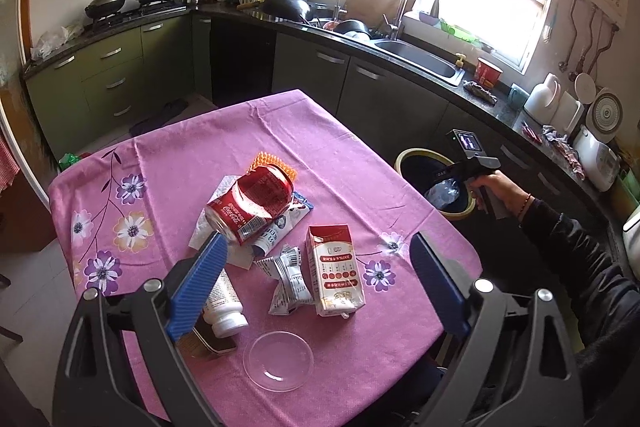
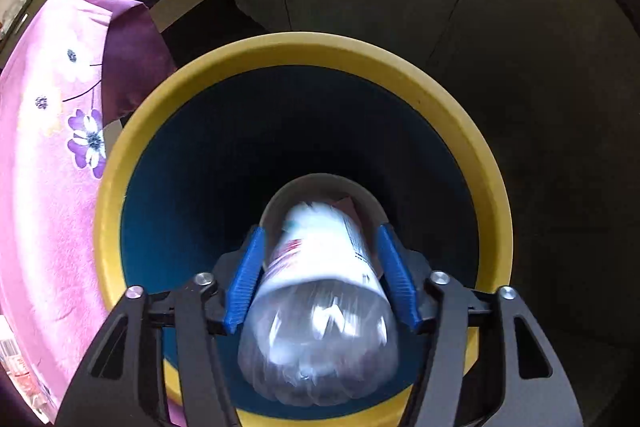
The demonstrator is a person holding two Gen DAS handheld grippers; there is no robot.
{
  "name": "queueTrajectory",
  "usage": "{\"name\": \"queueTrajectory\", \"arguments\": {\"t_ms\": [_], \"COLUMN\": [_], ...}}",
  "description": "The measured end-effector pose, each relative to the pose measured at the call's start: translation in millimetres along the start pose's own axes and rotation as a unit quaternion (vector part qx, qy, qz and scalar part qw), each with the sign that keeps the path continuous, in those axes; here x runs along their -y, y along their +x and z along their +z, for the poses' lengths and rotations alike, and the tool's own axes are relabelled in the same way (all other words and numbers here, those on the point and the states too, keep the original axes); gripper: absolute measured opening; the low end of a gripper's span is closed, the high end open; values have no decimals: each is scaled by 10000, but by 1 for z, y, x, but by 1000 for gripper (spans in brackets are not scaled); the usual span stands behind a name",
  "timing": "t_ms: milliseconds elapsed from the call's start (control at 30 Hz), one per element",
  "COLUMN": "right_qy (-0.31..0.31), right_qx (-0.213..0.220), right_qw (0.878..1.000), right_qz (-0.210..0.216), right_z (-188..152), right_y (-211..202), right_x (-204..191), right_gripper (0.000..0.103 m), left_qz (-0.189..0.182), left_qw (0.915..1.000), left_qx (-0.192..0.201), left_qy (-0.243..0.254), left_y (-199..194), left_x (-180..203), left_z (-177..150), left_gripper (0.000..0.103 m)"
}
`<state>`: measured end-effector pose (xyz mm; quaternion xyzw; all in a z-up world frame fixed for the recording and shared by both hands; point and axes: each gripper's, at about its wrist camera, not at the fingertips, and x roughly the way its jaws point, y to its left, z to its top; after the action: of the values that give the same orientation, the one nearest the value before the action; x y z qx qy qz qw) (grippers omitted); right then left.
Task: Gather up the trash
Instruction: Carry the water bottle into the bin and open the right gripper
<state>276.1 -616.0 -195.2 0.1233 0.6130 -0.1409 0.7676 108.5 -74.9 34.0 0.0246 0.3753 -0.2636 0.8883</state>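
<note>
Clear plastic, crinkled and blurred, fills the near field of the right wrist view: a bottle (image 2: 320, 311) with a white printed label, base toward the camera, neck pointing down. The right gripper (image 2: 320, 275) has its blue fingers (image 2: 244, 283) closed against the bottle's sides, holding it over the mouth of the bin (image 2: 224, 75), yellow-rimmed with a dark blue inside. At nine o'clock hangs the pink flowered tablecloth (image 2: 44, 155).

Over the table, the left gripper (image 1: 316, 267) is spread wide and holds nothing. Between its fingers lie a milk carton (image 1: 336, 271) and crumpled wrappers (image 1: 290, 281); beyond, at eleven o'clock, a dented red cola can (image 1: 252, 205).
</note>
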Motion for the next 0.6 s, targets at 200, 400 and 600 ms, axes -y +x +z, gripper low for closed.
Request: {"name": "queueTrajectory", "arguments": {"t_ms": [200,400,600], "right_qy": [-2,-86,-167], "right_qx": [359,578,618], "right_qw": [9991,9969,9969], "right_qz": [220,524,467], "right_z": [-13,-29,-33], "right_y": [-31,-56,-68], "right_x": [-1,-12,-32], "right_gripper": [68,69,69], "left_qz": [-60,-293,-409], "left_qw": [9987,9961,9930], "left_qx": [-78,-415,-854], "left_qy": [498,721,702], "left_y": [18,62,101], "left_x": [-2,-23,-40], "left_z": [11,23,23], "left_gripper": [89,89,89]}}
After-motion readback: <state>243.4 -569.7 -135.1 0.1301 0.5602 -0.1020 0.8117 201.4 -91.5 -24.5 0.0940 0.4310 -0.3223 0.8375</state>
